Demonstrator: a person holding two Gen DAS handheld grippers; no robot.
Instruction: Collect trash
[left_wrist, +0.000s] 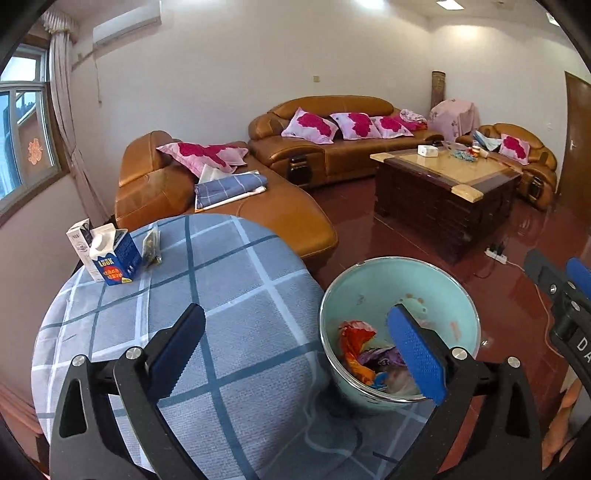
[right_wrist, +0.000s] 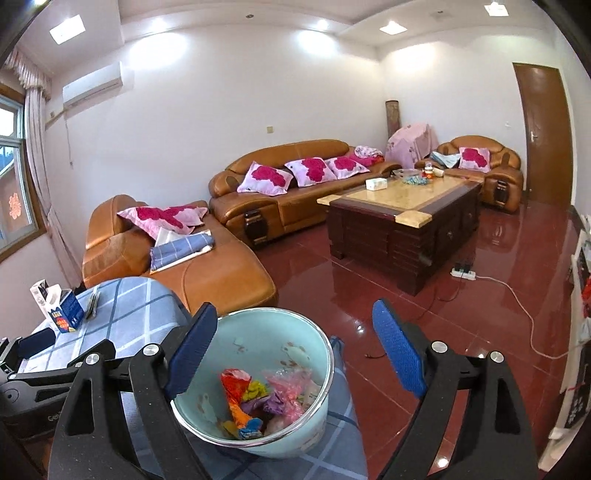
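Observation:
A mint-green bin (left_wrist: 443, 291) stands at the right edge of a round table under a blue checked cloth (left_wrist: 240, 295). Crumpled wrappers (left_wrist: 356, 347) in orange, purple and pink lie inside it. My left gripper (left_wrist: 299, 350) is open and empty over the cloth, its right finger (left_wrist: 417, 354) above the bin. My right gripper (right_wrist: 295, 352) hangs open and empty over the bin (right_wrist: 258, 332) and its wrappers (right_wrist: 251, 395). A blue milk carton (left_wrist: 116, 260), a white carton (left_wrist: 78, 236) and a small packet (left_wrist: 151, 245) stand at the table's far left.
An orange leather sofa (right_wrist: 221, 277) runs behind the table. A dark wooden coffee table (right_wrist: 399, 236) stands on the red tiled floor (right_wrist: 461, 332). A power strip (right_wrist: 463, 274) and its white cable lie on the floor to the right. A brown door (right_wrist: 546, 140) is far right.

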